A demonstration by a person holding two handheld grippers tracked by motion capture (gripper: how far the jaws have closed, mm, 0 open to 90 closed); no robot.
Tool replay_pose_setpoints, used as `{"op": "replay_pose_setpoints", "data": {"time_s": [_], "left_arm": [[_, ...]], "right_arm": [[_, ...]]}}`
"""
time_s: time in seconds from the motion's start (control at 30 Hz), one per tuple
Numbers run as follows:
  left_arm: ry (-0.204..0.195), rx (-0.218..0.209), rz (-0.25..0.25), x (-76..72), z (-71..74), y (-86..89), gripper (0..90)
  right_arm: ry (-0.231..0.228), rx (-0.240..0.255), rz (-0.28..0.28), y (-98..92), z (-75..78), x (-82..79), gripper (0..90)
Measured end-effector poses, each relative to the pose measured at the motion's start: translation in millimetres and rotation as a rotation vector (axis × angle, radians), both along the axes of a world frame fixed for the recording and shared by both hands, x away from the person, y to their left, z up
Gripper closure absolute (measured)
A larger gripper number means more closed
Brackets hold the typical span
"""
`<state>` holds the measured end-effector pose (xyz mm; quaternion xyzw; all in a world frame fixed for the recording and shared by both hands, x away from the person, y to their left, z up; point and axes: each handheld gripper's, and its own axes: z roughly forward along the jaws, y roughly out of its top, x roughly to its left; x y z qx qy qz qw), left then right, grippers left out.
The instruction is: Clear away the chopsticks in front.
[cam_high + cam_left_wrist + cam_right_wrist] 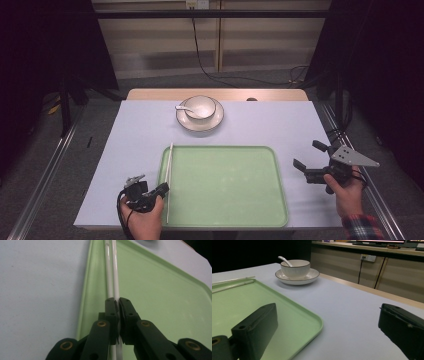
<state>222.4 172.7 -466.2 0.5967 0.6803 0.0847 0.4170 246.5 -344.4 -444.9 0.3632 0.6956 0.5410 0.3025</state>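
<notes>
A pair of white chopsticks [170, 170] [112, 270] lies along the left side of the light green tray [225, 185] [160, 292]. My left gripper [165, 189] [117, 302] is at their near end, shut on both sticks, with its jaws pressed together around them. My right gripper [306, 154] [327, 315] hovers just right of the tray with its jaws wide open and nothing between them. In the right gripper view the chopsticks [232, 283] show at the tray's [262, 305] far edge.
A white bowl [200, 106] [295, 267] with a white spoon [182, 107] [284, 260] in it stands on a dark-rimmed plate [200, 124] [297, 278] beyond the tray. A pale sheet [130, 150] covers the table. Metal rails run along both table sides.
</notes>
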Motion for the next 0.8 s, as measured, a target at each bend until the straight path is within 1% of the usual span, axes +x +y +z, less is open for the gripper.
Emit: {"op": "replay_pose_setpoints", "data": {"time_s": [0.03, 0.07, 0.1, 0.2, 0.3, 0.33, 0.43, 0.47, 0.53, 0.63, 0.73, 0.8], "left_arm": [[0.006, 0.010, -0.004, 0.1, -0.7, -0.3, 86.2], [0.010, 0.004, -0.010, 0.3, -1.6, -0.8, 86.2], [0.012, -0.001, -0.004, 0.3, -2.3, -1.8, 86.2], [0.015, -0.002, -0.004, 0.6, -2.6, -2.3, 86.2], [0.017, 0.006, -0.001, 0.6, -2.0, -2.6, 86.2], [0.018, 0.001, -0.005, 0.4, -2.1, -2.3, 86.2], [0.025, 0.011, -0.019, 0.0, -2.9, -1.1, 86.2], [0.023, 0.011, -0.014, 0.2, -3.2, -1.4, 86.2], [0.024, 0.011, -0.020, 0.0, -2.8, -1.0, 86.2], [0.023, 0.009, -0.014, -0.1, -3.0, -1.4, 86.1], [0.018, 0.019, -0.009, 0.2, -3.9, -1.5, 86.1], [0.024, 0.007, 0.000, 0.5, -4.4, -2.9, 86.0]], "right_arm": [[0.000, -0.001, -0.005, 0.0, 0.0, -0.1, 1.7], [-0.001, -0.002, -0.005, 0.0, 0.1, 0.0, 1.7], [0.000, -0.002, -0.004, 0.0, 0.0, 0.0, 1.6], [-0.003, -0.003, -0.003, -0.1, -0.1, 0.3, 1.7], [0.000, -0.001, -0.004, 0.1, 0.0, 0.1, 1.7], [-0.003, -0.003, -0.002, -0.1, 0.0, 0.2, 1.7], [-0.001, -0.002, -0.001, 0.0, 0.1, -0.1, 1.7], [-0.001, -0.002, -0.001, 0.1, 0.2, 0.0, 1.7], [0.001, -0.003, 0.000, 0.3, 0.1, -0.2, 1.7], [-0.002, -0.003, -0.002, 0.1, 0.2, 0.0, 1.6], [0.000, -0.003, 0.001, 0.3, 0.3, -0.3, 1.6], [-0.001, -0.004, 0.001, 0.2, 0.4, -0.2, 1.7]]}}
